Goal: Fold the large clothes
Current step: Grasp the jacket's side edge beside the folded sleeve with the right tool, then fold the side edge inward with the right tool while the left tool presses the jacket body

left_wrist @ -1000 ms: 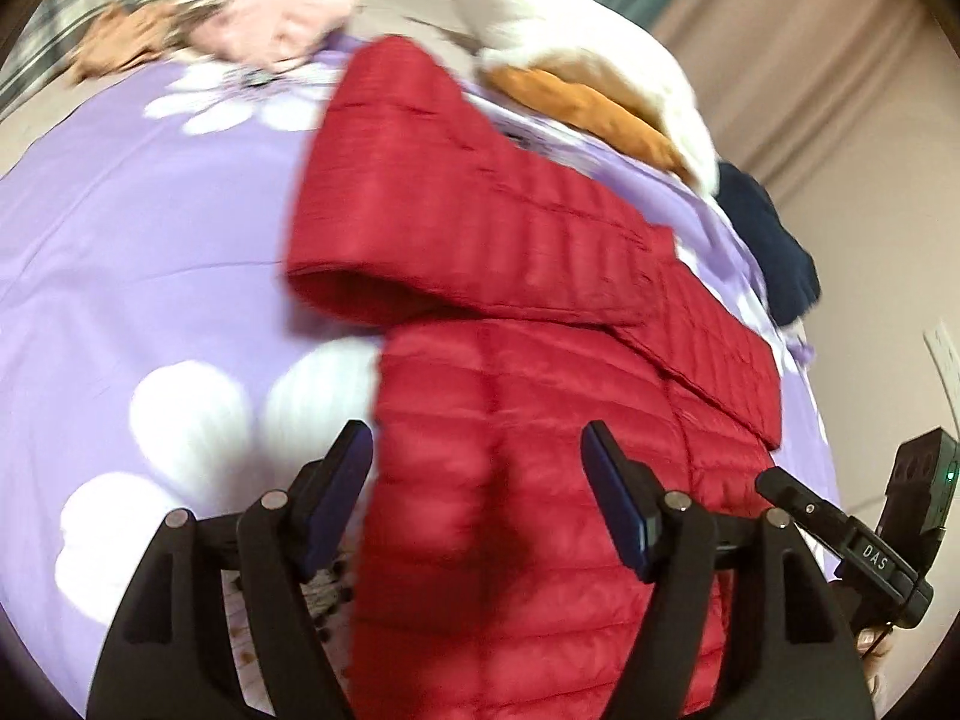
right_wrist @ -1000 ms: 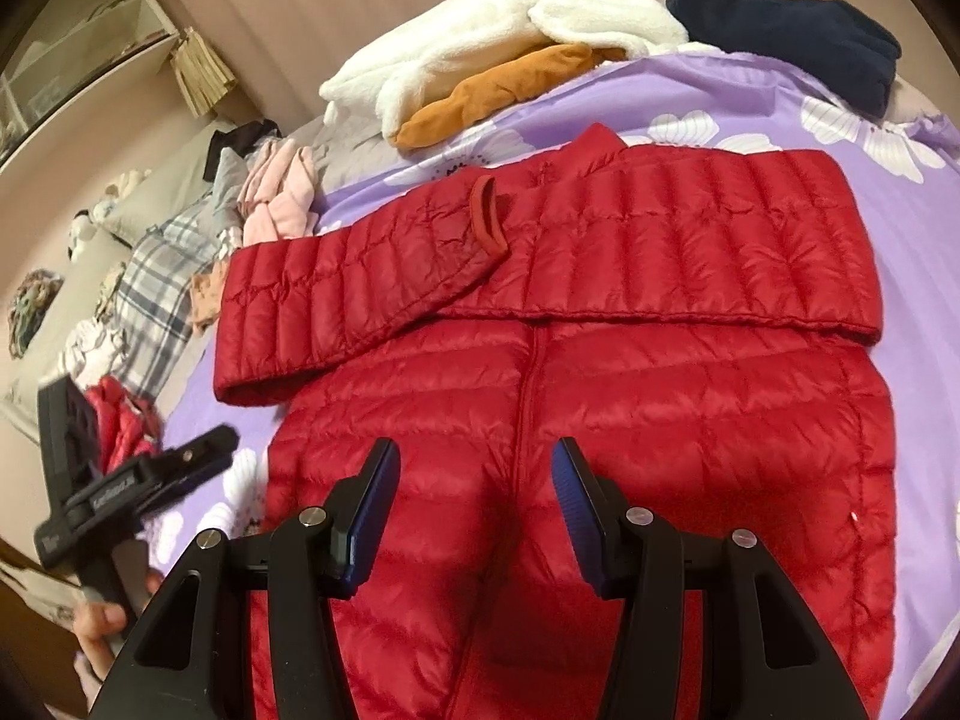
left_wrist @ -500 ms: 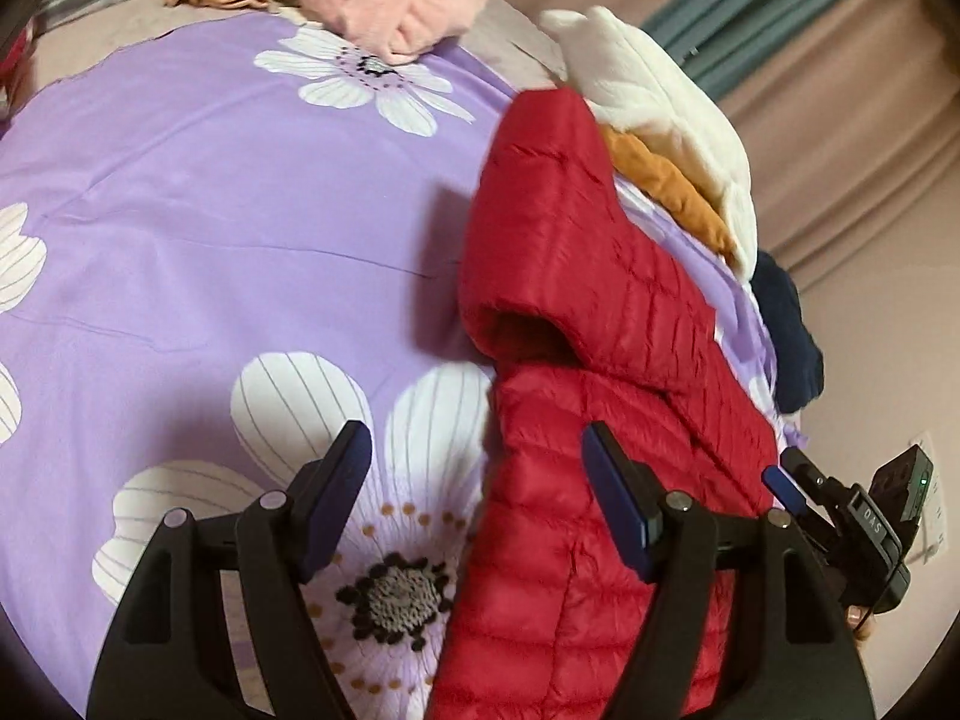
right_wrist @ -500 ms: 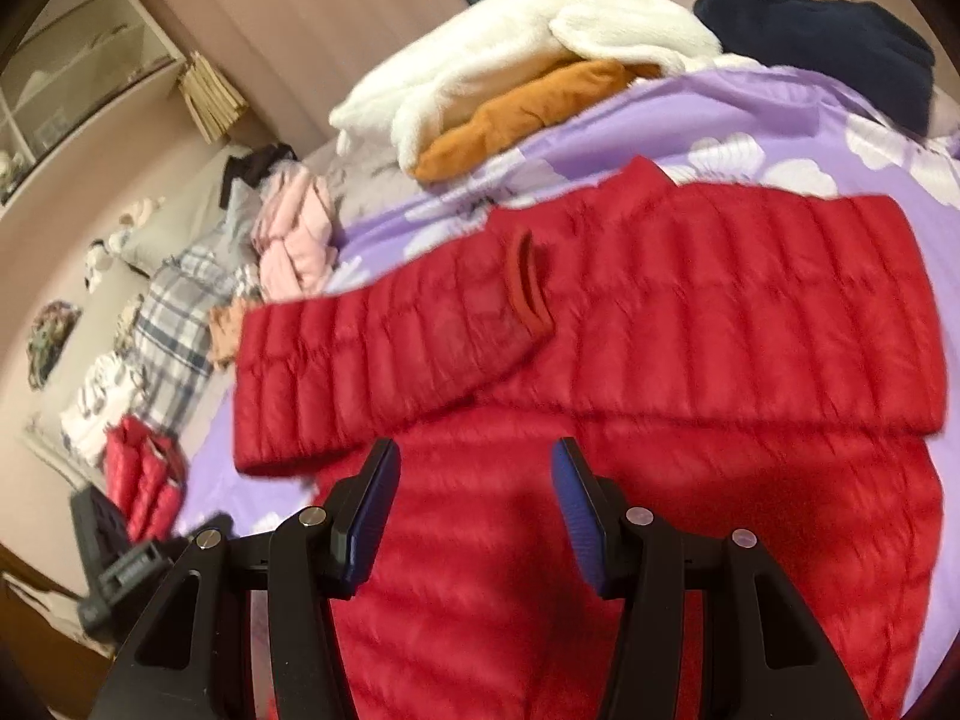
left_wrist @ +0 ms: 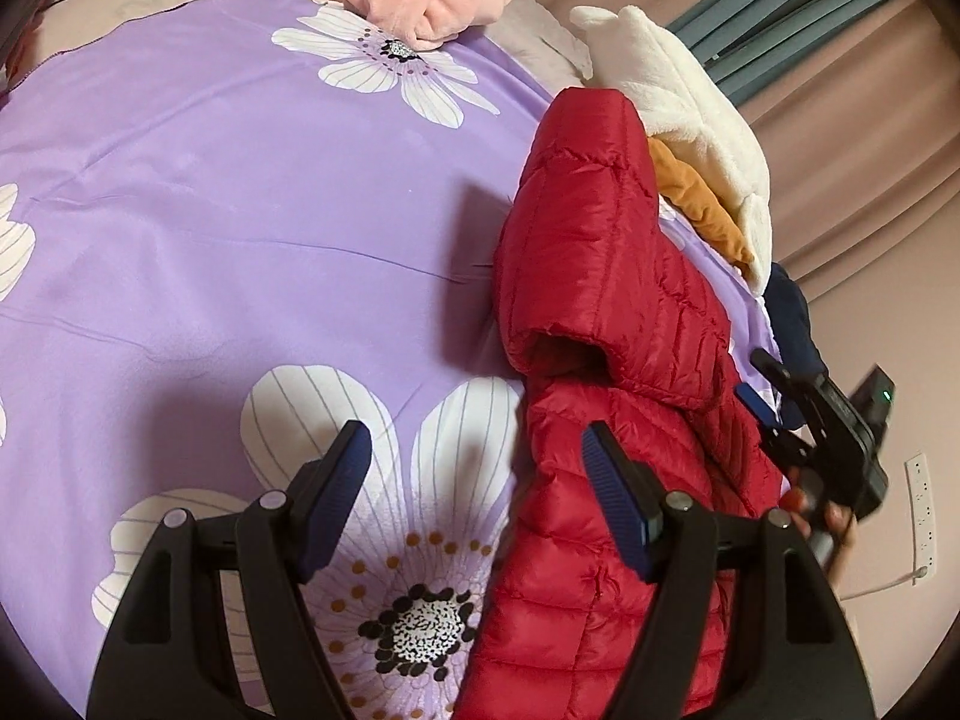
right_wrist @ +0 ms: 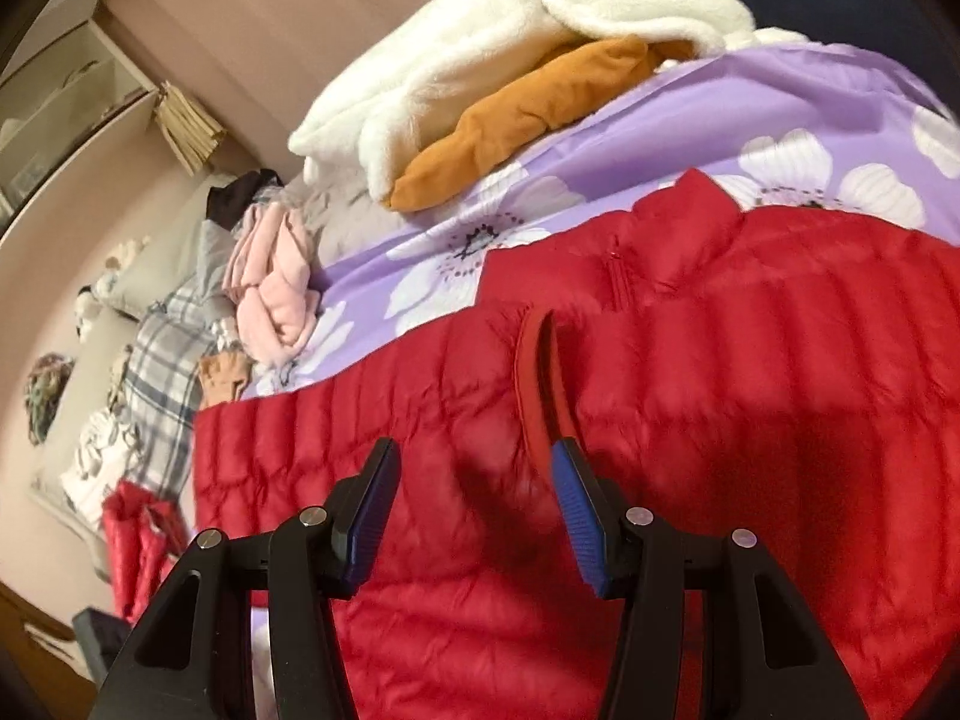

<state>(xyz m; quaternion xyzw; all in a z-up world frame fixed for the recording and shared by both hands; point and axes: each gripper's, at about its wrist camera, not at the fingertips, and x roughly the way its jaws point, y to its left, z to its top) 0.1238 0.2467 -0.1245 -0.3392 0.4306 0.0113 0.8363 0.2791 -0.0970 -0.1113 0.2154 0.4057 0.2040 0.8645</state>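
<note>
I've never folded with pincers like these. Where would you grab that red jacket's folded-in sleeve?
Probably at the cuff of the red jacket. Its rim stands up as a thin edge just past the open right gripper, so one finger could slide under it from the near side. The puffy quilted sleeve offers no such edge.

Bedroom: flowered bedspread [left_wrist: 240, 180], clothes piles [right_wrist: 270, 276].

Red quilted puffer jacket [left_wrist: 606, 324]; purple bedsheet [left_wrist: 240, 192], white flower print; white fleece [right_wrist: 480, 66]; orange garment [right_wrist: 522, 120]; pink clothes [right_wrist: 276, 282].

Wrist views — downward, shared jacket [left_wrist: 606, 324]
</note>
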